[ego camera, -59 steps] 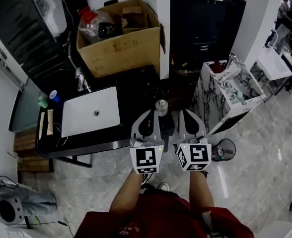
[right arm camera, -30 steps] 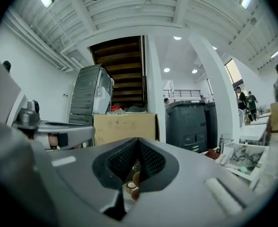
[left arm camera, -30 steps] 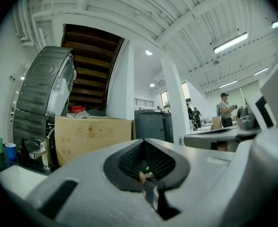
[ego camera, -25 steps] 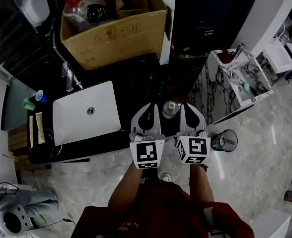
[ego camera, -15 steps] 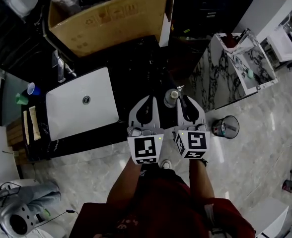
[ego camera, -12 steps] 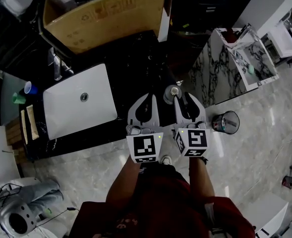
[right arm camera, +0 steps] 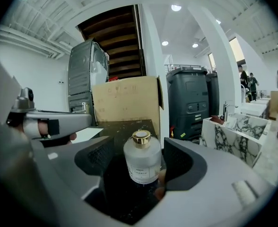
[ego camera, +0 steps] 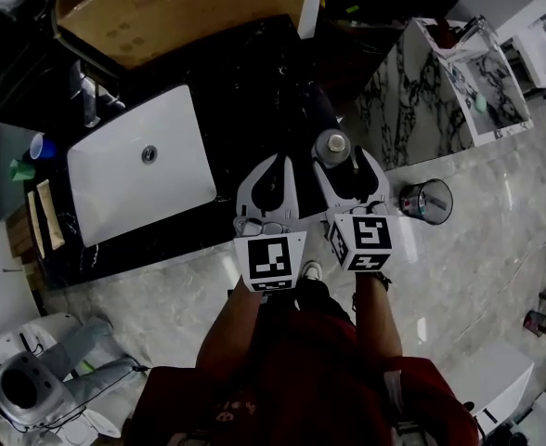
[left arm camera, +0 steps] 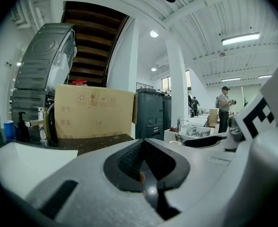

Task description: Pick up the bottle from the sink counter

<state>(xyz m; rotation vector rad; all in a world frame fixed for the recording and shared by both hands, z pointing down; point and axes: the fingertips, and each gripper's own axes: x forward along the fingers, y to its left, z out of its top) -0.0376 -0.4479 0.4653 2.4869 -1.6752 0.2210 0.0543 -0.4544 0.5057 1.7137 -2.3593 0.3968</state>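
Two grippers: held side by side at the front edge of the black counter [ego camera: 254, 91].
Left gripper [left arm camera: 143, 148]: jaws closed together, with nothing between them.
Right gripper [ego camera: 343, 161]: jaws spread wide, having just been opening; the bottle stands loose between them.
Bottle [right arm camera: 141, 162]: frosted glass with a gold cap, upright on the counter, to the right of the white sink [ego camera: 134, 175].
Cardboard box [ego camera: 180, 7]: at the back of the counter.
Bin [ego camera: 426, 201]: on the floor, right of the counter.
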